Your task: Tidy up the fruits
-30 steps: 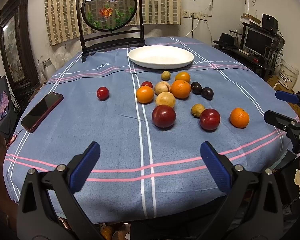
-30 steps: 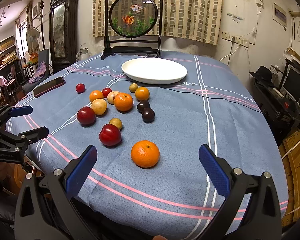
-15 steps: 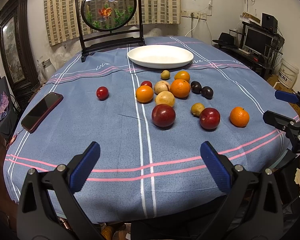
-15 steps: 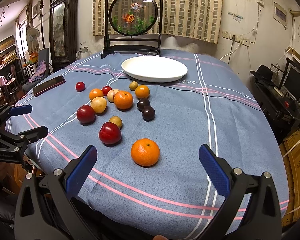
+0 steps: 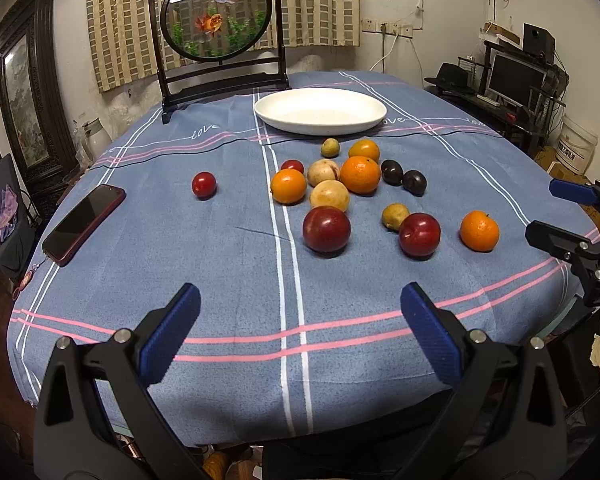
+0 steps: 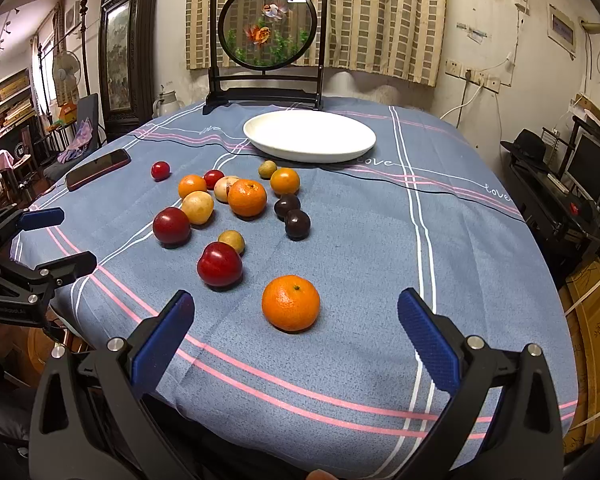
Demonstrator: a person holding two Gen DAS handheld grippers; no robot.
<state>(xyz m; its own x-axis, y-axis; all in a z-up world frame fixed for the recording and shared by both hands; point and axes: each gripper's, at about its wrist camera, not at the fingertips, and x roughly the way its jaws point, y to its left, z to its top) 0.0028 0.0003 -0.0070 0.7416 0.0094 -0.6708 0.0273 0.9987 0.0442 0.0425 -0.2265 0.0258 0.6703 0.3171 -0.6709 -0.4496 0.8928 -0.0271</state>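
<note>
The left gripper (image 5: 300, 332) is spread wide and holds nothing, poised over the near edge of the blue striped tablecloth (image 5: 228, 264). The right gripper (image 6: 296, 332) is likewise wide open and empty, with a tangerine (image 6: 291, 302) lying on the cloth just beyond its fingertips, between them. Left of that tangerine sits a red plum (image 6: 219, 265), touching a small yellow-green fruit (image 6: 231, 241) behind it. Farther off is the main cluster: a dark red plum (image 6: 171, 226), pale yellow fruits, oranges and two dark purple plums (image 6: 293, 216). One small red fruit (image 6: 160, 170) lies apart to the left, near a phone (image 6: 98, 169). The white plate (image 6: 309, 135) stands empty at the far side, before a goldfish screen (image 6: 269, 28).
</note>
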